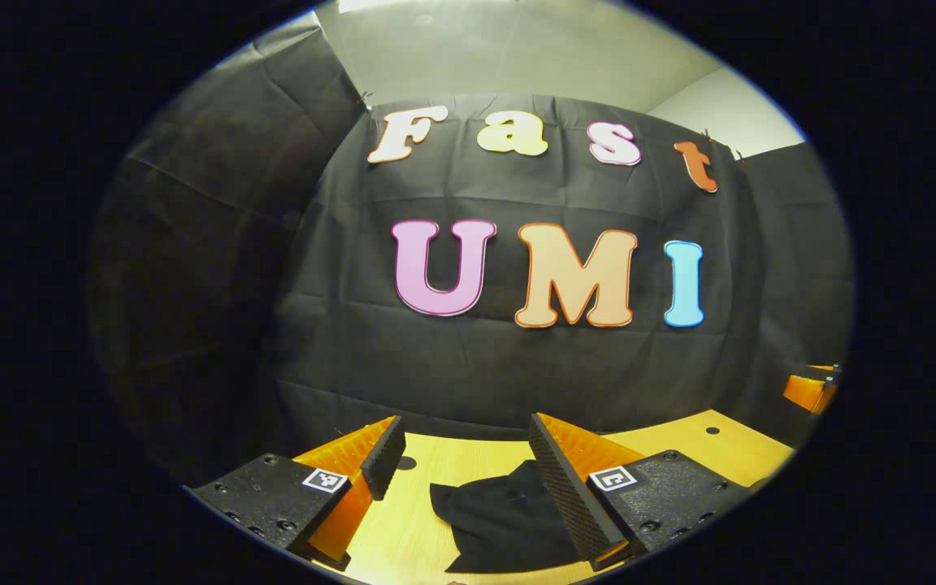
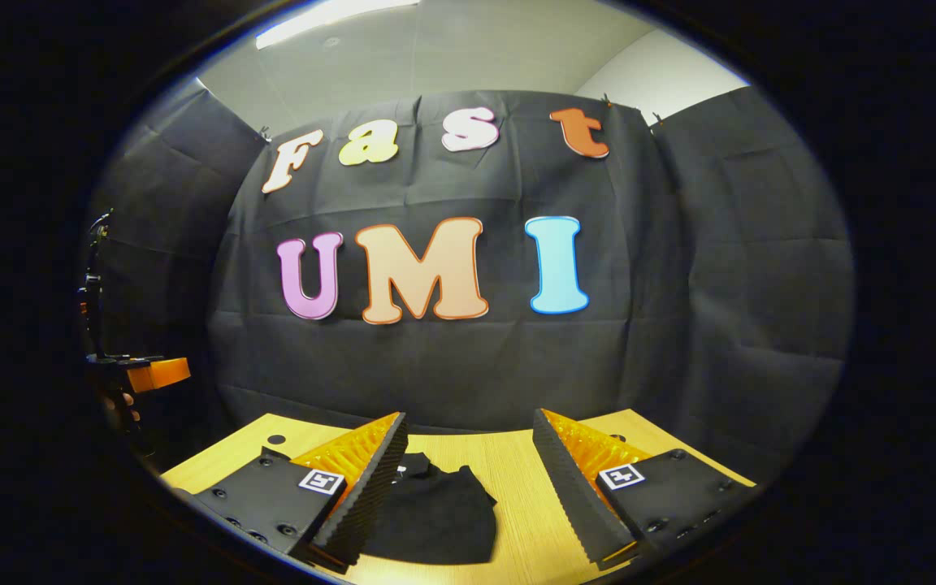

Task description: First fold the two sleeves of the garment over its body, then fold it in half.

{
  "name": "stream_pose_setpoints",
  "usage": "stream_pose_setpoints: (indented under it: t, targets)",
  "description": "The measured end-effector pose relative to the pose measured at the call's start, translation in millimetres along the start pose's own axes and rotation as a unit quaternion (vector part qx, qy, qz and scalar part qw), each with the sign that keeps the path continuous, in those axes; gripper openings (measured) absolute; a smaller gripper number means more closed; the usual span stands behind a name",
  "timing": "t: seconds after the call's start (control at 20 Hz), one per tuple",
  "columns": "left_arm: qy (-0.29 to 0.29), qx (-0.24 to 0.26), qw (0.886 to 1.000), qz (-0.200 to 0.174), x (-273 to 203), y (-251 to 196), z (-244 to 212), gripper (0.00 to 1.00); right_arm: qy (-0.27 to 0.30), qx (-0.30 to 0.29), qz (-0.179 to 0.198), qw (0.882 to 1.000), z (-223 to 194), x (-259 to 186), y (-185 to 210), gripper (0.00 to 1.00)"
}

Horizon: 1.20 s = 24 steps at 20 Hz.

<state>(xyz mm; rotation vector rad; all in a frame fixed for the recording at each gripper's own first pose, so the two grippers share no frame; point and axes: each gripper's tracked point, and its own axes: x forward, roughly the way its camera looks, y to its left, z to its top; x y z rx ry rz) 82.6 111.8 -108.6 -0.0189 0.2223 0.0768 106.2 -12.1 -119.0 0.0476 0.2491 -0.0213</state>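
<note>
The garment (image 1: 500, 516) is one dark, limp piece of cloth lying on the wooden desk (image 1: 728, 447); in the left gripper view it lies between and just past my left hand-held gripper (image 1: 468, 475), reaching under the fingertip on that view's right; in the right gripper view the garment (image 2: 435, 512) lies between the fingers of my right hand-held gripper (image 2: 472, 479), nearer the one on that view's left and running under its tip.

Both of my hand-held grippers stand wide open and hold nothing; neither one is pressing on the cloth.

I judge the garment light, soft and floppy, likely to sag and bunch if I lift it by a single point; I would pinch a thin layer at a sleeve end or hem, low against the desk, and carry it over slowly so that it drapes flat. It lies rumpled, and I cannot tell sleeve from body.

Counted: one garment, one desk, two hand-held grippers; from the right gripper view I see the other one's orange part (image 2: 158, 374) at the far edge, well apart from the garment.
</note>
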Motion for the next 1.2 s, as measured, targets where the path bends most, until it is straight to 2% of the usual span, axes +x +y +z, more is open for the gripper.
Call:
stream_pose_setpoints:
  t: [0.1,0.3,0.35,0.55,0.6,0.75,0.9,0.95,1.0,1.05,1.1,1.2]
  targets:
    - [-0.010,0.004,1.000,0.004,-36,-7,10,0.92,-0.009,0.001,0.007,1.000,0,-36,-3,0.98]
    - [-0.027,0.016,0.999,-0.002,-101,-26,24,0.92,-0.011,-0.001,0.026,1.000,-10,-99,1,0.97]
    - [-0.030,0.016,0.999,-0.006,-113,-30,27,0.92,-0.009,0.002,0.030,1.000,-12,-112,1,0.94]
    - [-0.039,0.008,0.999,-0.016,-146,-45,37,0.92,-0.015,0.001,0.035,0.999,-11,-154,-4,0.97]
    - [-0.040,0.015,0.999,-0.020,-151,-50,38,0.92,-0.023,0.001,0.033,0.999,-6,-161,-7,0.94]
    - [-0.039,0.019,0.999,-0.032,-162,-61,46,0.93,-0.031,0.012,0.031,0.999,-5,-177,-13,0.97]
    - [-0.057,0.015,0.998,-0.031,-171,-65,61,0.93,-0.030,0.014,0.025,0.999,-3,-186,-20,0.94]
    - [-0.062,0.018,0.997,-0.032,-174,-66,66,0.92,-0.037,0.014,0.025,0.999,3,-190,-22,1.00]
    - [-0.067,0.021,0.997,-0.032,-178,-68,69,0.92,-0.045,0.012,0.027,0.999,7,-194,-22,0.94]
    - [-0.072,0.024,0.997,-0.034,-181,-70,72,0.92,-0.048,0.010,0.028,0.998,9,-196,-22,0.97]
    - [-0.072,0.027,0.996,-0.035,-184,-71,74,0.92,-0.049,0.008,0.030,0.998,9,-199,-21,0.94]
    - [-0.074,0.024,0.996,-0.035,-189,-72,75,0.92,-0.051,0.008,0.036,0.998,10,-206,-17,0.97]
